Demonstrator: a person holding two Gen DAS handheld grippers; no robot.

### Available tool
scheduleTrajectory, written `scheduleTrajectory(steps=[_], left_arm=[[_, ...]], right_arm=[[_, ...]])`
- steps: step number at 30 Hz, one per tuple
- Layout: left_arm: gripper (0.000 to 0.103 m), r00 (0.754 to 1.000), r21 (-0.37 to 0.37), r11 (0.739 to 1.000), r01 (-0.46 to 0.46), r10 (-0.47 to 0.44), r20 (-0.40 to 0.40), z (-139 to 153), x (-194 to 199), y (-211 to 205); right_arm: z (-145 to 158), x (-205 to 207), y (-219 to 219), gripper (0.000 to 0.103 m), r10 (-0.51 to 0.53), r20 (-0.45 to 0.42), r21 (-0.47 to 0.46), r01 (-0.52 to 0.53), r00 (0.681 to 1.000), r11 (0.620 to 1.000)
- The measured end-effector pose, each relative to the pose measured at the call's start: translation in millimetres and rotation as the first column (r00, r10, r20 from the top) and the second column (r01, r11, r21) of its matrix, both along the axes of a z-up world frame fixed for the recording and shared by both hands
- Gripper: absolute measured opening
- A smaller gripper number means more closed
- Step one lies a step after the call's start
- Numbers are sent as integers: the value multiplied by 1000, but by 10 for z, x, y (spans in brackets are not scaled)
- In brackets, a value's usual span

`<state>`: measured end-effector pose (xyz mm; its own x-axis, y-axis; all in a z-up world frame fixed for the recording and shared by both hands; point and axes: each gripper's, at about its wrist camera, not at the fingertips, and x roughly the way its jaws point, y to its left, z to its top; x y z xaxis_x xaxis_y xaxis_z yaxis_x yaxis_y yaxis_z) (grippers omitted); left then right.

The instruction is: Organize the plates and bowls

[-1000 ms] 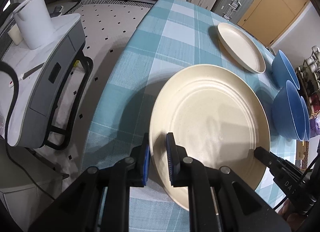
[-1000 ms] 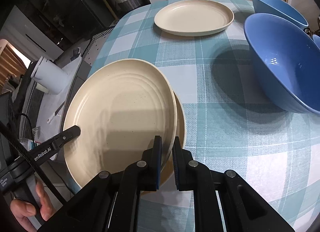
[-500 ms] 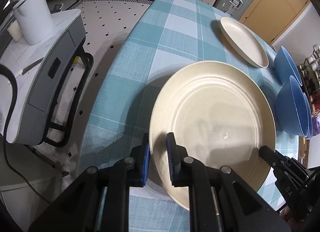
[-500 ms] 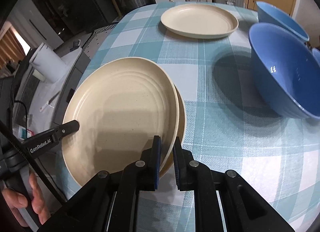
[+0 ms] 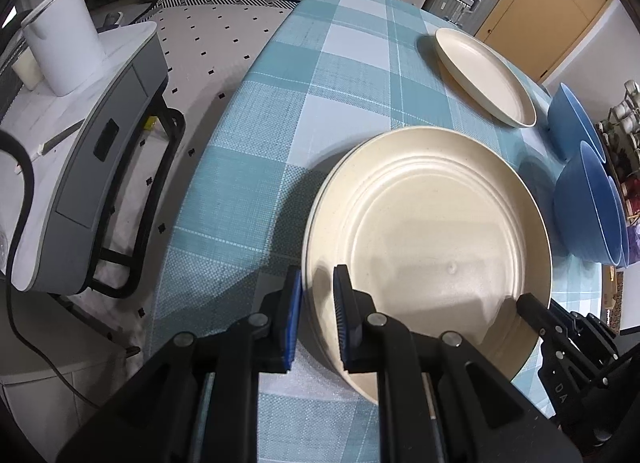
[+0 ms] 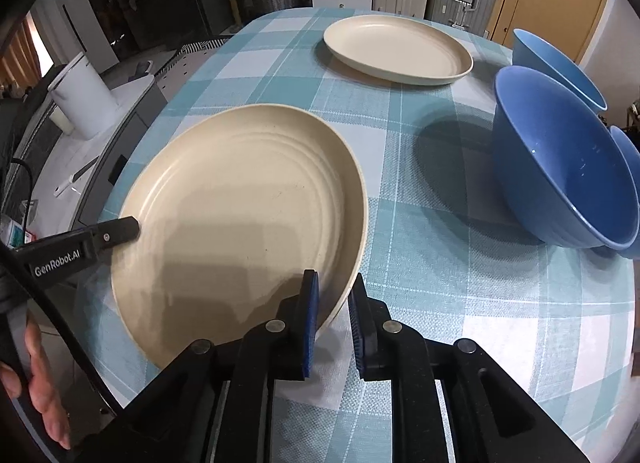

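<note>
Reading the left wrist view first: our left tool is clenched on the near-left rim of the top plate, one pad outside the rim and one inside the well. That plate sits on a second cream plate, the lower plate, of which we see only a thin edge at the left. The stack is near the table edge closest to us. We judge the rim pinch is there to keep the top plate centred while it seats.

Right wrist view: the right tool straddles the opposite near rim. Its jaws have just been opening. The rim is between them, but the outer pad stands clear of it, so we read this side as released. We judge the two-sided hold was for level carrying, and stacking here is nearly done.

Orientation: the top plate is well-up and roughly flat. It's round, so no long axis; the line that matters runs rim to rim between the two tools.

The far plate lies alone, well apart, and the blue bowls sit to the right, not yet sorted.
</note>
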<state>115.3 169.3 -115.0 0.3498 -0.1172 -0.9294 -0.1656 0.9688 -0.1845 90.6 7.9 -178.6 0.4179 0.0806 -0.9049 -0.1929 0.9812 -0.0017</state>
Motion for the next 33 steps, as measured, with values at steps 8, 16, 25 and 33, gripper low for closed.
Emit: scheduleTrajectory(steps=[8, 16, 25, 33], left_arm=[[13, 1000, -10, 1000, -10, 10, -2, -12, -1, 9], [13, 1000, -15, 1000, -13, 13, -6, 6, -8, 21], [31, 999, -62, 997, -50, 50, 0, 84, -21, 95], [51, 998, -70, 996, -56, 57, 9, 83, -17, 100]], right_arm=[[-46, 45, 18, 17, 33, -38, -14, -33, 999, 999], [-39, 83, -71, 20, 30, -97, 60, -24, 995, 998], [54, 13, -196, 50, 39, -69, 153, -28, 997, 988], [85, 112, -325, 65, 3, -93, 262, 22, 996, 965]])
